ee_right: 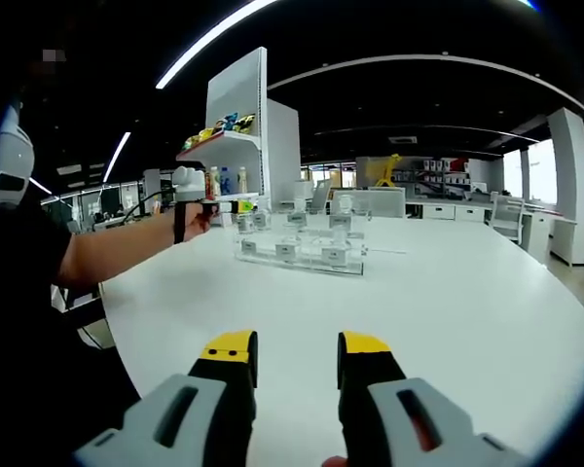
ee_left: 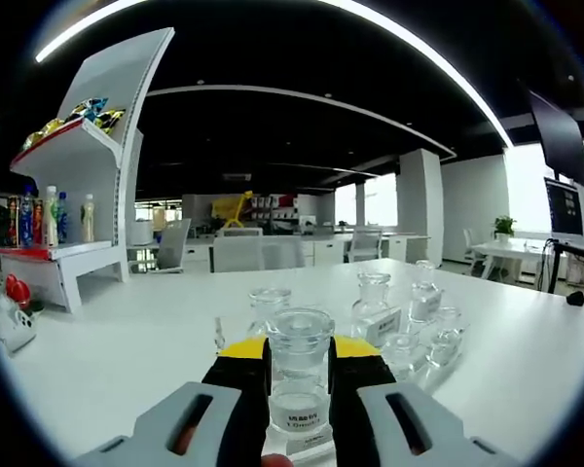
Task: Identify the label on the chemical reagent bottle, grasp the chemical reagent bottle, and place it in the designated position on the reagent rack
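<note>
Tongs (ee_left: 299,375) in the left gripper view clamp a labelled reagent bottle (ee_left: 299,375) at lower centre; keep it upright while easing toward the clear rack (ee_left: 409,336) right of centre. Right gripper view: tongs (ee_right: 292,365) apart above bare desk (ee_right: 448,292), rack (ee_right: 302,243) at upper centre.

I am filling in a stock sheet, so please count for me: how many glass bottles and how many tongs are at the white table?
In the left tongs, one glass bottle: 1
On the rack, other glass bottles, as far as the clear glass lets me tell: 5
Pairs of tongs, the left tongs and the right tongs: 2
Total: 8
</note>
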Motion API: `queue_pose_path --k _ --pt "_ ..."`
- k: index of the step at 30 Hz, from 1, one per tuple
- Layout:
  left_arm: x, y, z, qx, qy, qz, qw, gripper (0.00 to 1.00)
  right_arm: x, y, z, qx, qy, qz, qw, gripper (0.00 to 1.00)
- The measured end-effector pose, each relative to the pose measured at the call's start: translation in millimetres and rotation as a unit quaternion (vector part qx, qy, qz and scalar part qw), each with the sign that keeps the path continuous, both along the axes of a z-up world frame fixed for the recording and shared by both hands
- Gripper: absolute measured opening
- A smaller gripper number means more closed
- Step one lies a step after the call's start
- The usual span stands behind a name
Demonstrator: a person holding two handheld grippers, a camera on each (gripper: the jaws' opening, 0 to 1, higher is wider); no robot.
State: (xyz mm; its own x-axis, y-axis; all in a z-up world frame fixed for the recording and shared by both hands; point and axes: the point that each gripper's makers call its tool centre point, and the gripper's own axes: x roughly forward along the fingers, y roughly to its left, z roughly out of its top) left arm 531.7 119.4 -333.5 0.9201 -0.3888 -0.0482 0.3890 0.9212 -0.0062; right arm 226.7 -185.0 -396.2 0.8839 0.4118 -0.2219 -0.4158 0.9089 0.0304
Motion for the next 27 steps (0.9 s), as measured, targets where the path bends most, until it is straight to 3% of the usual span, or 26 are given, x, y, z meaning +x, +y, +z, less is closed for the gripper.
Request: queue_pose_path --k 27 --pt "-2.1 -6.3 -8.7 0.005 -0.011 0.001 0.9999 0.23 0.1 -4.4 -3.4 -0.001 0.006 -0.005 1.0 0.31"
